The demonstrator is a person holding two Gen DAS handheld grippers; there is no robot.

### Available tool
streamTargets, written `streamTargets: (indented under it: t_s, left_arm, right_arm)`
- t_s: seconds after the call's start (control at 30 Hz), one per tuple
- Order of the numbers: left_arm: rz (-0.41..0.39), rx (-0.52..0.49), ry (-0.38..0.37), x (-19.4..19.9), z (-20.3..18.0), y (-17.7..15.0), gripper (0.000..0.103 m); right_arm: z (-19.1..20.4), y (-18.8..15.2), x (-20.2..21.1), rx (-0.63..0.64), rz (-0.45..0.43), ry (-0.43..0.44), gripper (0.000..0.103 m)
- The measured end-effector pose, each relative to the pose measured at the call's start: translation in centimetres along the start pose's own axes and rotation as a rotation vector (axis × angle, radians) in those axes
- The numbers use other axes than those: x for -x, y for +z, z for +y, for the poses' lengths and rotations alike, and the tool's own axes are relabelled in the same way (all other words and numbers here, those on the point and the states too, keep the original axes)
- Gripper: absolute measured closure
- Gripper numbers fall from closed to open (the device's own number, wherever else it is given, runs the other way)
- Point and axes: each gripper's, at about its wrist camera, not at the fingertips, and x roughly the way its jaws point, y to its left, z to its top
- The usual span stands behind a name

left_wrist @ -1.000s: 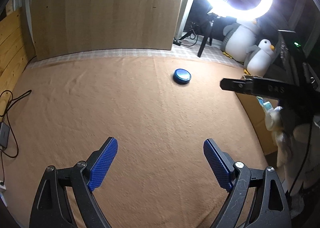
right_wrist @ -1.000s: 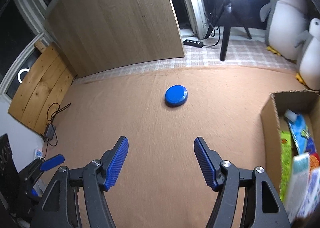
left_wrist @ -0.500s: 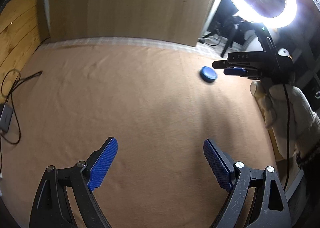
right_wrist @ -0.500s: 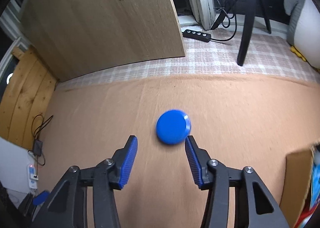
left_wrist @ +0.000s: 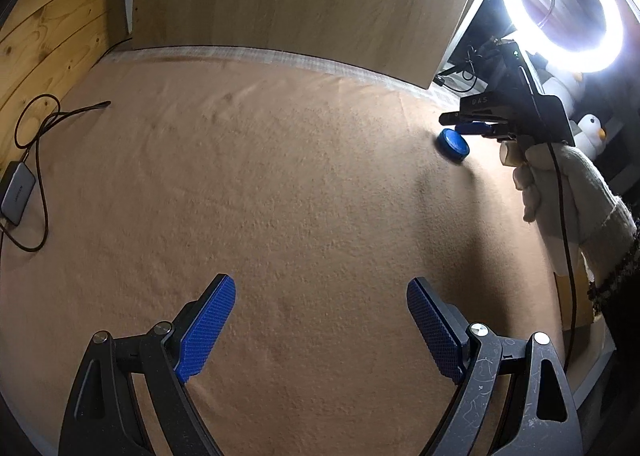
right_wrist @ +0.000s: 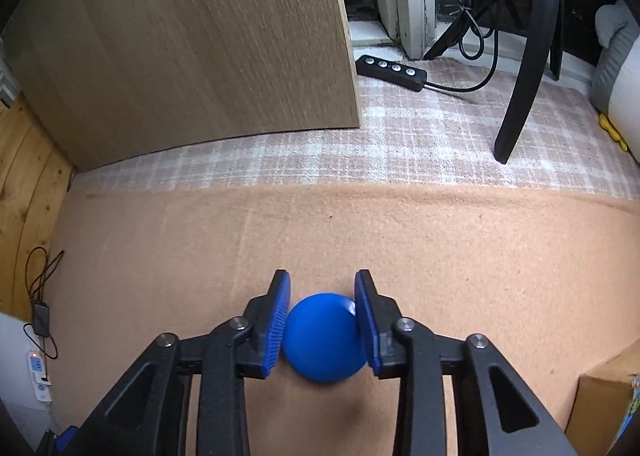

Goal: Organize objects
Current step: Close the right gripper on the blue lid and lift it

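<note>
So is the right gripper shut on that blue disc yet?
Cannot tell: the right gripper has both pads against the blue disc, which lies on the blanket.

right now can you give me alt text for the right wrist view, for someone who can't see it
The right tongs sit closed around a round blue disc lying on a tan blanket, one blue pad on each side of it. Beyond are a plaid cloth, a wooden board, a black power strip and a tripod leg.
</note>
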Motion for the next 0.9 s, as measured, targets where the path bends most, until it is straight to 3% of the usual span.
streamTargets:
  t_s: [0.07,0.3,0.53,0.9]
  left_arm:
    - [0.001,0.001,0.000,-0.1,-0.1,0.2,0.013]
    - [0.012,-0.013,-0.013,-0.4,-0.8,0.1,0.013]
    - [0.028,-0.034,-0.045,-0.9,-2.1,-0.5,0.013]
    - [0.067,-0.128,-0.119,-2.3,-6.3,-2.1,0.013]
  right_arm:
    - [0.0,0.1,-0.3,0.009,0.013,-0.011,0.080]
    - [0.3,-1.1,-0.3,0.021,0.061,0.016,0.081]
    - [1.4,-5.4,0.8,0.061,0.081,0.046,0.081]
    - [1.1,-13.3,3.9,-0.043,0.095,0.157,0.081]
